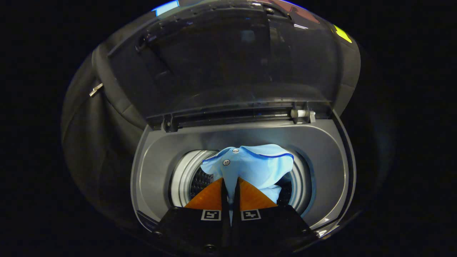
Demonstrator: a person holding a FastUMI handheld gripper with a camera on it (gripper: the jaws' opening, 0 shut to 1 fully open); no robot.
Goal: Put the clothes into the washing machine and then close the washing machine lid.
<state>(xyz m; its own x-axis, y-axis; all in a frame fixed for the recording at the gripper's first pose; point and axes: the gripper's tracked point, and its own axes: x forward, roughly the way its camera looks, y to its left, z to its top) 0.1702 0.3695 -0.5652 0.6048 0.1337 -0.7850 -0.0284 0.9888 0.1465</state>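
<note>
The tongs (230,184), with orange-faced fingers (209,200), are pinched tight on a light blue buttoned shirt (255,167). The shirt bunches toward their 12 and 1 o'clock, over the round steel drum (185,175) of the grey top-loading washing machine (157,157). The dark transparent lid (228,60) stands raised beyond at 12 o'clock.

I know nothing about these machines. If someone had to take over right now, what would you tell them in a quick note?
Claw: its two orange fingers are nearly together, pinching the light blue shirt between them.
Shirt: bunched up and held over the washing machine's drum, at its round opening; it looks not yet let go.
Lid: raised, standing open behind the drum.
Done: the shirt has been brought to the drum opening.
Left: lower the shirt further in, open the claw to drop it, pull back, then swing the lid down shut.
</note>
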